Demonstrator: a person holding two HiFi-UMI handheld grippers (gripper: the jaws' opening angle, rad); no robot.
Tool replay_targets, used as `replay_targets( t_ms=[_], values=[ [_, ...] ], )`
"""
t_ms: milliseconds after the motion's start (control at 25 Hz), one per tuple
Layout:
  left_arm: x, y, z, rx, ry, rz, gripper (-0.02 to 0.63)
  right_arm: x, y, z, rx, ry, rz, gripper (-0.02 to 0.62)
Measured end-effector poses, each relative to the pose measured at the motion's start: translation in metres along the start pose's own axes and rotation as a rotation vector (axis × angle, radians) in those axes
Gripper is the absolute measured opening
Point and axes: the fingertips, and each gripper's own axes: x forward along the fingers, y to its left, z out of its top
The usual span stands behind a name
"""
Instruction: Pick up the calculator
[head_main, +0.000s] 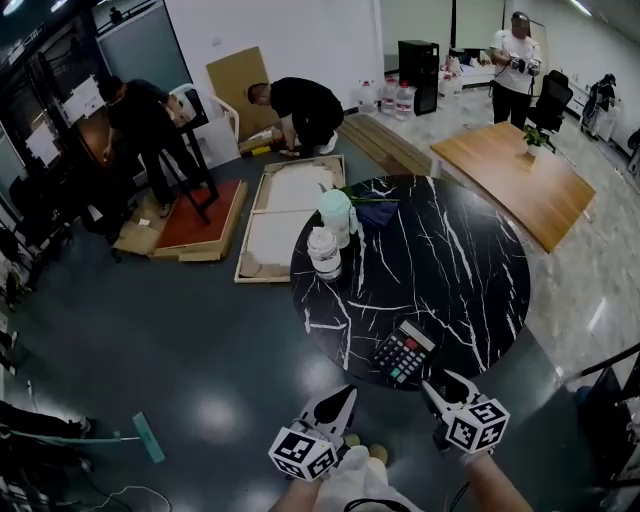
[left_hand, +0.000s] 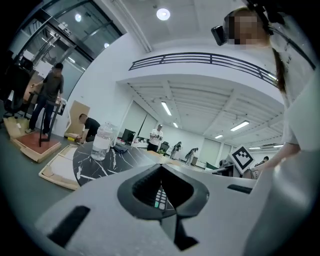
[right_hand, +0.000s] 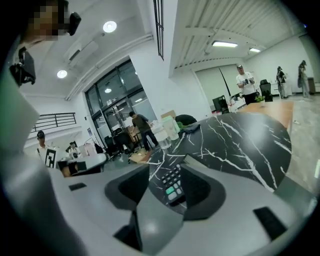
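The calculator (head_main: 403, 352), dark with grey keys and a green one, lies at the near edge of the round black marble table (head_main: 440, 260). My right gripper (head_main: 445, 382) hovers just off that edge, a little to the calculator's right, jaws apart and empty. My left gripper (head_main: 338, 398) hangs lower left of the calculator, off the table, also open with nothing in it. In the right gripper view the calculator (right_hand: 172, 187) shows through the gap of the right gripper (right_hand: 167, 181). The left gripper view shows the calculator (left_hand: 159, 196) between the jaws of the left gripper (left_hand: 162, 184), farther off.
A white tub (head_main: 324, 253), a pale green bottle (head_main: 337, 216) and a dark cloth (head_main: 376, 213) stand at the table's far left side. A wooden table (head_main: 515, 180) is behind on the right. People work among flat panels (head_main: 285, 215) on the floor.
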Motion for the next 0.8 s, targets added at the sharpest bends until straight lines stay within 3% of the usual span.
replay_targets(
  t_ms=[200,360,680,800],
  values=[
    [0.036,0.025,-0.007,0.003,-0.007,0.01,0.008,0.036,-0.061,0.006,0.108,0.073,-0.035,0.179],
    [0.061,0.046,-0.014,-0.002,-0.03,0.024,0.008,0.062,-0.092,-0.001,0.168,0.174,-0.015,0.179],
    [0.09,0.073,-0.025,-0.009,-0.068,0.04,0.008,0.092,-0.115,-0.026,0.248,0.369,0.039,0.179],
    [0.089,0.08,-0.033,-0.027,-0.073,0.051,0.008,0.1,-0.115,-0.028,0.315,0.383,0.07,0.179]
  ],
)
